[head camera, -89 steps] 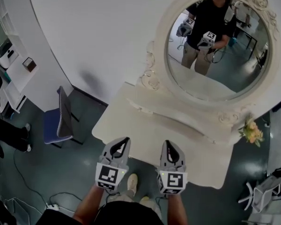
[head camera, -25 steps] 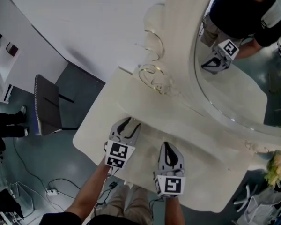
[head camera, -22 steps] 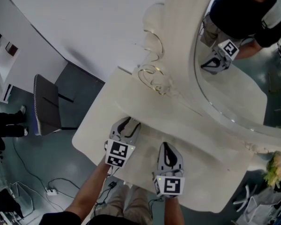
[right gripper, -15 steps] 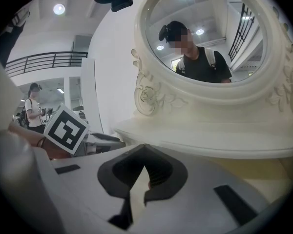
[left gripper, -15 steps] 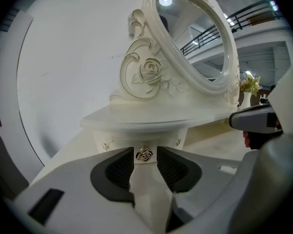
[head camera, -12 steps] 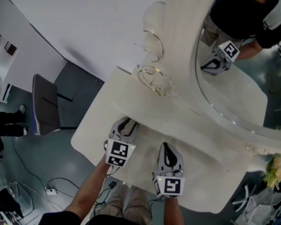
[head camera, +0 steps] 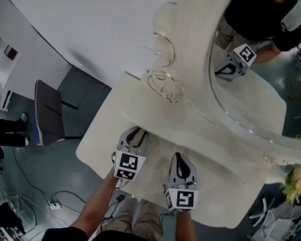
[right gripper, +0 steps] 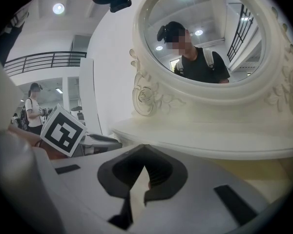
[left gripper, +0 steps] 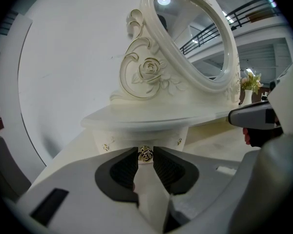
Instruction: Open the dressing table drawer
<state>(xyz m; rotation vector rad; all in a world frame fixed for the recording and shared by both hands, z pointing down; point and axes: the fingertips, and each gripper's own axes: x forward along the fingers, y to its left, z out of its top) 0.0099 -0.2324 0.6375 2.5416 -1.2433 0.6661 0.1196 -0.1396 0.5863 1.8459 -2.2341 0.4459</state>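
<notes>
The cream dressing table [head camera: 103,134] carries a small drawer [left gripper: 162,139] under its raised shelf, below the round mirror [head camera: 261,84]. In the left gripper view the drawer's gold knob [left gripper: 145,154] sits right between the tips of my left gripper [left gripper: 145,152]. Its jaws are closing, with a sliver of gap on each side of the knob. From the head view, the left gripper [head camera: 135,133] reaches over the tabletop's left part. My right gripper [head camera: 180,158] hovers beside it to the right, shut with nothing in it; its tips [right gripper: 144,147] meet.
Two more small gold knobs [left gripper: 106,147] [left gripper: 179,141] flank the middle one. A dark chair [head camera: 47,114] stands left of the table. Yellow flowers [head camera: 296,182] sit at the table's right end. Cables [head camera: 55,204] lie on the floor at lower left.
Since the oldest frame both grippers have come forward over the tabletop. Over the last second the left jaws have narrowed a little; both hands stayed where they were.
</notes>
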